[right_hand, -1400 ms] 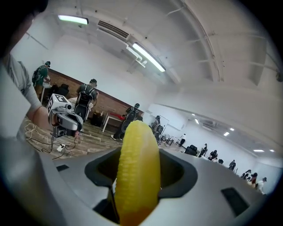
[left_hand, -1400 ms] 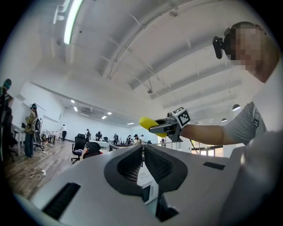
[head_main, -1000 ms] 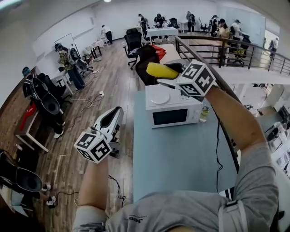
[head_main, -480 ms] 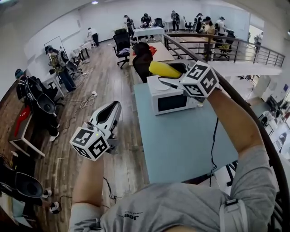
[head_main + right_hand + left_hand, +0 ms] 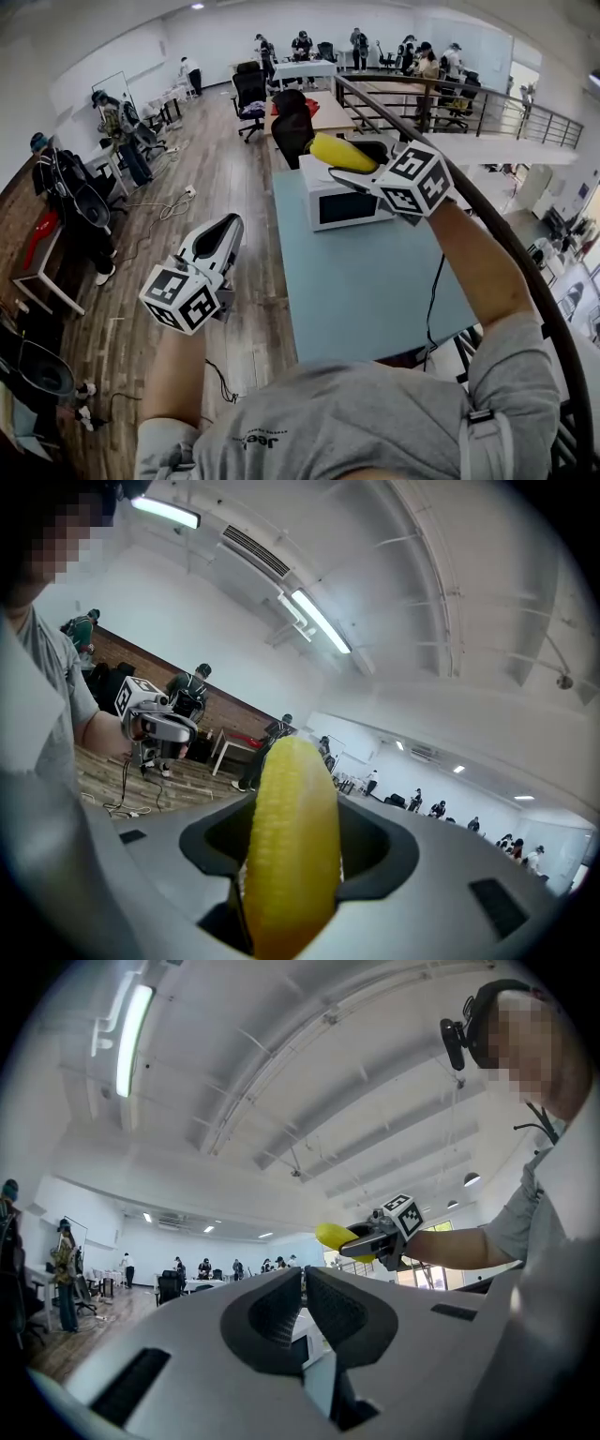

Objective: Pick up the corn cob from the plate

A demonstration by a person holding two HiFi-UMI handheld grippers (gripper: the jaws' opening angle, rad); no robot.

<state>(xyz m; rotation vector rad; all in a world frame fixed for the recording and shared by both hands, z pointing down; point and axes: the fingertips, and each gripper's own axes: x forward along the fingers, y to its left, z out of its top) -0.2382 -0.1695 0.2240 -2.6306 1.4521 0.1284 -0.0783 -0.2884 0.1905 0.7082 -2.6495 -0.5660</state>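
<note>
My right gripper [image 5: 349,161] is shut on the yellow corn cob [image 5: 341,153] and holds it high in the air, above the white microwave [image 5: 339,200]. In the right gripper view the corn cob [image 5: 291,846] stands upright between the jaws and fills the middle. My left gripper [image 5: 223,236] hangs lower at the left, over the wooden floor, with its jaws closed together and nothing between them. From the left gripper view I see the right gripper [image 5: 364,1243] with the corn cob [image 5: 337,1236] held up. No plate shows in any view.
A light blue table [image 5: 375,281] carries the microwave at its far end. A dark railing [image 5: 487,216] runs along the table's right side. Black office chairs [image 5: 292,127] stand beyond the table. Several people stand at desks far back and at the left wall.
The head view has shifted, so the table and microwave sit a little further left and away. Both grippers keep their poses; the corn cob stays gripped and raised.
</note>
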